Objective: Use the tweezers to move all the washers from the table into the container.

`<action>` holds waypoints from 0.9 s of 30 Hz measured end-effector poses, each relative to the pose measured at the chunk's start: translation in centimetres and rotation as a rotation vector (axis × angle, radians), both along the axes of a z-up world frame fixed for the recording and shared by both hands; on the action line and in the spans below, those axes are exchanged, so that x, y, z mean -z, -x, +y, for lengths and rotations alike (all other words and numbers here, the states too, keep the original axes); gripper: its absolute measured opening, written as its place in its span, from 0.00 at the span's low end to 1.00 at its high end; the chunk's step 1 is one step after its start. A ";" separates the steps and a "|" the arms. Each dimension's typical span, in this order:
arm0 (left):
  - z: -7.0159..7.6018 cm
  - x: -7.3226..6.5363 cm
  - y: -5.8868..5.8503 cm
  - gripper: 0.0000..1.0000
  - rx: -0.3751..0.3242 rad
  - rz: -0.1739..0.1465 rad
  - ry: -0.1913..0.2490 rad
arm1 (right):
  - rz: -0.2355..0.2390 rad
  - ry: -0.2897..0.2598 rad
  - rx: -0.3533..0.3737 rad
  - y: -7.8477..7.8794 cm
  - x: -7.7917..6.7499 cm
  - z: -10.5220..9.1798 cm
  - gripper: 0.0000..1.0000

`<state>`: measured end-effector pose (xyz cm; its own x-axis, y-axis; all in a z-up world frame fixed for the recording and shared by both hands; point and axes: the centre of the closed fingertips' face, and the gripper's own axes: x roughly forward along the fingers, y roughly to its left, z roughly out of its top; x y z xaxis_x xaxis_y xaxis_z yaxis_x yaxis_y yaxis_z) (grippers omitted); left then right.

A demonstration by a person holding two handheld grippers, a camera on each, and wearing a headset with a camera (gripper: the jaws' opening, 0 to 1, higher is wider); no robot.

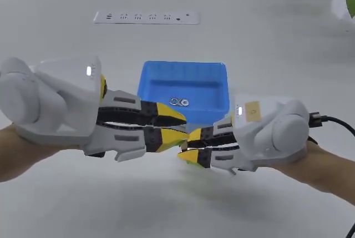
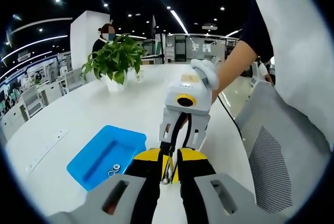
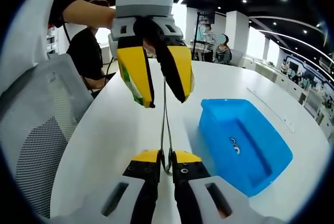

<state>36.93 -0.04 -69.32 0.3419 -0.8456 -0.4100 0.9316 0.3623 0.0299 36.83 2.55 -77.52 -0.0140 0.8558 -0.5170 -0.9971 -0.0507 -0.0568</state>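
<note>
White table (image 1: 166, 210), power strip (image 1: 146, 17) at far edge, potted plant (image 2: 115, 59) farther along; open office behind.

Blue container (image 1: 188, 80) mid-table. Washers (image 1: 179, 102) lie inside it on the floor, bunched close together.

Both grippers are held roughly level just in front of the container's near wall, nose to nose, tips nearly meeting. Forearms come in from either side.

Tweezers (image 3: 165, 125): long axis runs straight from one gripper to the other, in line with both sets of jaws and roughly parallel to the container's near wall. Which end is the pointed one: cannot tell.

Right gripper (image 3: 166, 153): jaws drawn narrow, pinching one end of the tweezers between the yellow tips.

Left gripper (image 1: 183, 126): jaws parted. In the right gripper view the other end of the tweezers runs up between them with a gap on each side. Contact not confirmed.

Mesh chair (image 2: 271, 156) beside the table edge.
</note>
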 end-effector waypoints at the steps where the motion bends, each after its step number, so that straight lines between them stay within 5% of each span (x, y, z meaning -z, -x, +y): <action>1: -0.1 -0.1 0.1 0.15 -0.001 0.002 0.002 | -0.001 0.000 -0.001 0.0 0.0 -0.1 0.09; 14: 0.3 -0.6 1.4 0.24 -0.035 0.022 0.013 | 0.000 -0.023 0.002 0.2 -0.8 -0.2 0.09; 20: 1.9 -0.5 2.0 0.29 -0.092 0.034 0.014 | -0.005 -0.035 0.003 0.0 -1.8 -0.2 0.09; 27: 4.2 -0.5 2.5 0.45 -0.203 0.026 0.021 | -0.013 -0.054 0.009 -0.2 -3.3 -0.1 0.09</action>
